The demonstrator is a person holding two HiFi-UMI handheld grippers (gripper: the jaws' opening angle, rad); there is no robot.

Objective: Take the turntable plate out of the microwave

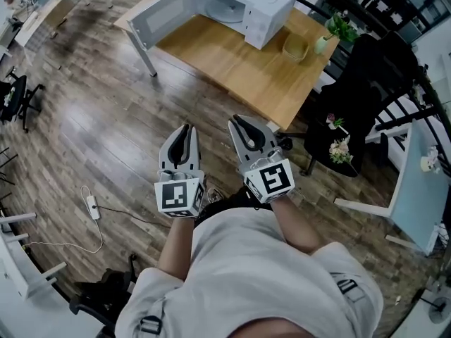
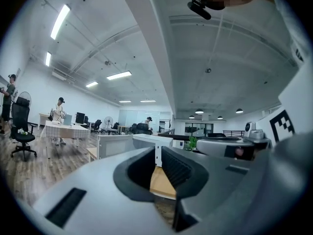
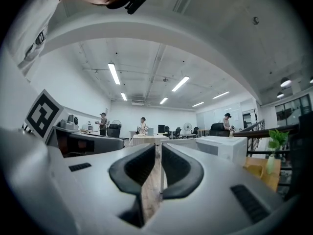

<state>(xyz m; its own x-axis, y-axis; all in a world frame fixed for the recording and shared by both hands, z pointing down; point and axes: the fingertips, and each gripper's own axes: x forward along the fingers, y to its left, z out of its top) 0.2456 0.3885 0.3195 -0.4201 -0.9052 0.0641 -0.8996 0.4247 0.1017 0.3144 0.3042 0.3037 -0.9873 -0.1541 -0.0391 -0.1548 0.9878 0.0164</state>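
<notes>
Plate [image 1: 224, 9] sits in the open microwave [image 1: 273, 5], well away from me. It's likely glass, heavy, slippery and easy to break, so I'd pinch its rim. Left gripper [image 1: 187, 128] and right gripper [image 1: 239, 123] hold nothing, jaws a crack apart.

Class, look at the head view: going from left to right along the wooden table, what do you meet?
open microwave door → microwave → small basket → potted plant
</notes>
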